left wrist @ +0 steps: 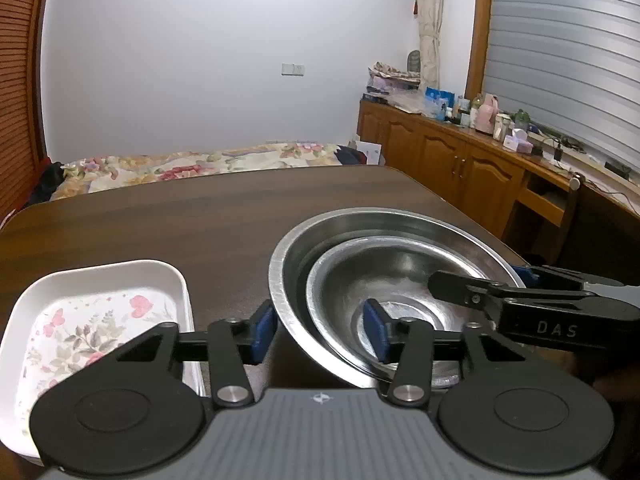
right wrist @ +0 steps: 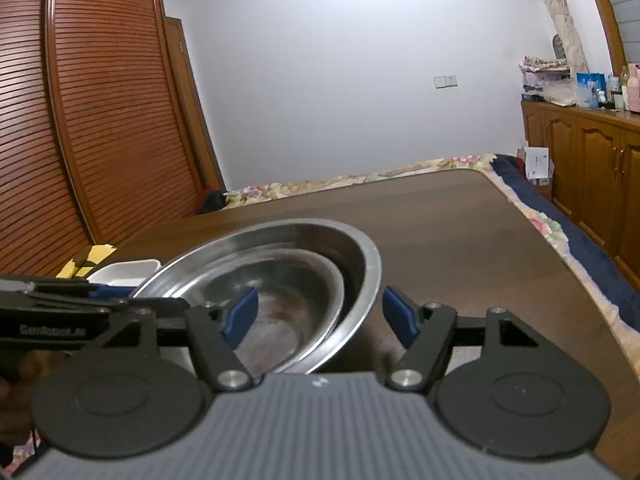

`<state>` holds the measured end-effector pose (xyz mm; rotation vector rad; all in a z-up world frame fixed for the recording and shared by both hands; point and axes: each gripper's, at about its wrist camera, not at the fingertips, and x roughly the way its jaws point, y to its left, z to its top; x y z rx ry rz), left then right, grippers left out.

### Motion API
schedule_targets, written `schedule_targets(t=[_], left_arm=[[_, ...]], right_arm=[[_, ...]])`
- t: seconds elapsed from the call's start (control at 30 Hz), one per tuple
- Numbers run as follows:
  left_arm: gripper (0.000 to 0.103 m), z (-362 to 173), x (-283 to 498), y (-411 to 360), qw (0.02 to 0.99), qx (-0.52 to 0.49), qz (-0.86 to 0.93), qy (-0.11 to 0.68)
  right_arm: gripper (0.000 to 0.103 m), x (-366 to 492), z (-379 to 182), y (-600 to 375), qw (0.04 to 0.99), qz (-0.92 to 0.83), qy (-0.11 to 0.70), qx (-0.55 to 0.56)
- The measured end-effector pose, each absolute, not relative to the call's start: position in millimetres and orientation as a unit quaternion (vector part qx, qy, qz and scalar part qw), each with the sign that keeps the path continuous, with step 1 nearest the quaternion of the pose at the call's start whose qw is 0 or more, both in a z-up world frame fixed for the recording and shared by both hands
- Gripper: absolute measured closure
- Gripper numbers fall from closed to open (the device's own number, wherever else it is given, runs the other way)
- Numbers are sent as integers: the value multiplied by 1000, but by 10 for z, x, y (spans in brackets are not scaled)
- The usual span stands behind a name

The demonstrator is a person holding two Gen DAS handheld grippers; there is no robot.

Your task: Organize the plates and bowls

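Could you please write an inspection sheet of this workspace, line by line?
Surface: dark wooden table, bare at the far side.
Job's things: small steel bowl nested in large steel bowl; white floral tray beside them.
Clutter: yellow-black item at the table edge.
Grippers: left claw and right claw both open, each straddling the bowls' rim.
Cables: cords on the sideboard.
Surroundings: bed, louvred wardrobe, curtain.

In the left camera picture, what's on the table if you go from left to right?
White flowery tray → left gripper → big metal bowl with a smaller bowl inside → right gripper.
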<state>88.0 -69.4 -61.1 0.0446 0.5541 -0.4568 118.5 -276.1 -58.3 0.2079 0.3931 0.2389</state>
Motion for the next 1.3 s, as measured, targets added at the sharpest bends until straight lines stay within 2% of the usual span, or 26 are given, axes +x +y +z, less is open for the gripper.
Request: schedule_targets(t=[0.13, 0.2, 0.3, 0.77, 1.3], left_arm=[[55, -616, 874, -715, 936, 24, -224, 272], [55, -623, 865, -724, 935, 24, -224, 273], [57, -635, 858, -726, 936, 21, -223, 273], [59, -408, 764, -532, 946, 5, -216, 244], [59, -110, 671, 28, 961, -2, -174, 216]], right_arm=[[48, 1186, -594, -2739, 968, 120, 196, 102], [56, 1192, -601, -2723, 967, 121, 198, 102], [61, 1183, -597, -2734, 969, 113, 196, 101], [62, 1143, -342, -2674, 972, 123, 174, 100], [62, 1263, -148, -2255, 967, 182, 159, 80]])
